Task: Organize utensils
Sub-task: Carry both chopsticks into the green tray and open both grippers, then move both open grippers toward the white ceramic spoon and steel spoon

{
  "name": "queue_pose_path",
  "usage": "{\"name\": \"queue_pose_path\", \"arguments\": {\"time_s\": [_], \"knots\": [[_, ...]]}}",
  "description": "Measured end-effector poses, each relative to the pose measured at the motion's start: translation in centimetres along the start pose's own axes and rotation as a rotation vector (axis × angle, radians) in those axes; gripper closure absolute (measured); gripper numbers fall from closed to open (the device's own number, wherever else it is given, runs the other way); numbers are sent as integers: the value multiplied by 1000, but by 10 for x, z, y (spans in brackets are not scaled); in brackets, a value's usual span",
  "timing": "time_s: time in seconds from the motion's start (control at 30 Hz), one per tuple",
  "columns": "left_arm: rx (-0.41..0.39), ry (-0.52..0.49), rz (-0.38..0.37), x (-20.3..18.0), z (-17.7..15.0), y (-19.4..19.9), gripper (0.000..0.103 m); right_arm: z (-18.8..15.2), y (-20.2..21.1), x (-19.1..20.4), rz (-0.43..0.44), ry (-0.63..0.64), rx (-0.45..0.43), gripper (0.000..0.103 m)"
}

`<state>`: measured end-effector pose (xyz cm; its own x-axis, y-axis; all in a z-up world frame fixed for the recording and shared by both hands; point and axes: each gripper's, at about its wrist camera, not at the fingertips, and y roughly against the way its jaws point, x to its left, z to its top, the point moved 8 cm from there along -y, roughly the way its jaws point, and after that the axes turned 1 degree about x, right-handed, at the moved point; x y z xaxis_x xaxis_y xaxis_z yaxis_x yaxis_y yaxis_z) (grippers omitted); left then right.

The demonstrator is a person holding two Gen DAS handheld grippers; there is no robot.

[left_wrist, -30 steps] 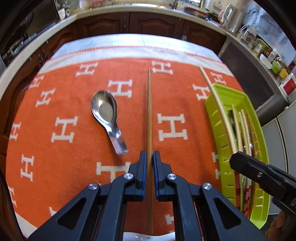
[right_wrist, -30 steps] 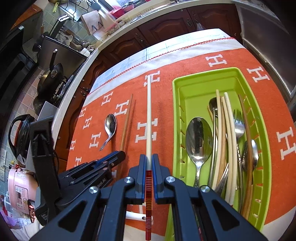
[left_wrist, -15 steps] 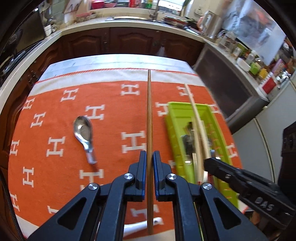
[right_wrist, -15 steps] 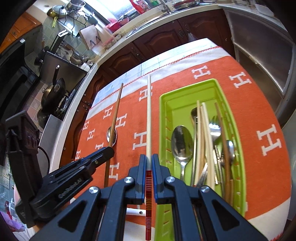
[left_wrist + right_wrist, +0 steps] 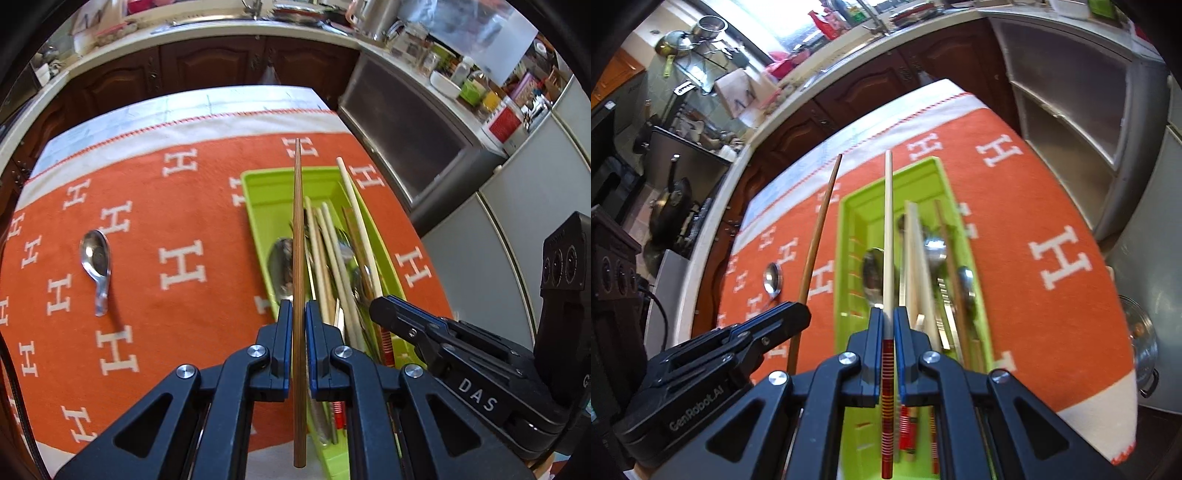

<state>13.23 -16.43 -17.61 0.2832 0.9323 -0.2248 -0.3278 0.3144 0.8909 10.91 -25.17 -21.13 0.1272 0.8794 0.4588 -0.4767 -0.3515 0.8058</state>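
My left gripper (image 5: pixel 298 314) is shut on a brown wooden chopstick (image 5: pixel 297 229), held lengthwise above the green utensil tray (image 5: pixel 266 184). The tray holds several spoons, forks and chopsticks. My right gripper (image 5: pixel 886 317) is shut on a cream chopstick with a red striped end (image 5: pixel 887 236), also hanging over the tray (image 5: pixel 853 221). In the left wrist view the right gripper (image 5: pixel 384 310) sits at the tray's near right side. In the right wrist view the left gripper (image 5: pixel 798 314) shows at lower left with its brown chopstick (image 5: pixel 816 240). A steel soup spoon (image 5: pixel 95 258) lies on the orange cloth left of the tray.
An orange cloth with white H letters (image 5: pixel 177 266) covers the table. Dark wooden cabinets (image 5: pixel 207 62) and a counter run behind it. A steel appliance (image 5: pixel 406 125) stands to the right. A stove with pans (image 5: pixel 672 199) is at the far left in the right wrist view.
Both grippers have shifted to the right with their chopsticks and now hang over the green tray. The left one also rose. The soup spoon on the cloth has stayed put.
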Motion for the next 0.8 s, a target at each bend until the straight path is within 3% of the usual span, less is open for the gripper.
{"name": "queue_pose_path", "arguments": {"time_s": [0.17, 0.43, 0.63, 0.8], "knots": [[47, -18, -17, -10, -8, -12, 97, -2, -6, -13, -60, 5, 27, 97], [19, -80, 30, -15, -13, -7, 57, -5, -12, -24, -83, -19, 56, 96], [-29, -78, 64, -4, -9, 6, 41, -5, -9, -22, -68, -23, 45, 96], [-48, -47, 84, 9, -8, 12, 36, -7, -8, -19, -56, -21, 44, 96]]}}
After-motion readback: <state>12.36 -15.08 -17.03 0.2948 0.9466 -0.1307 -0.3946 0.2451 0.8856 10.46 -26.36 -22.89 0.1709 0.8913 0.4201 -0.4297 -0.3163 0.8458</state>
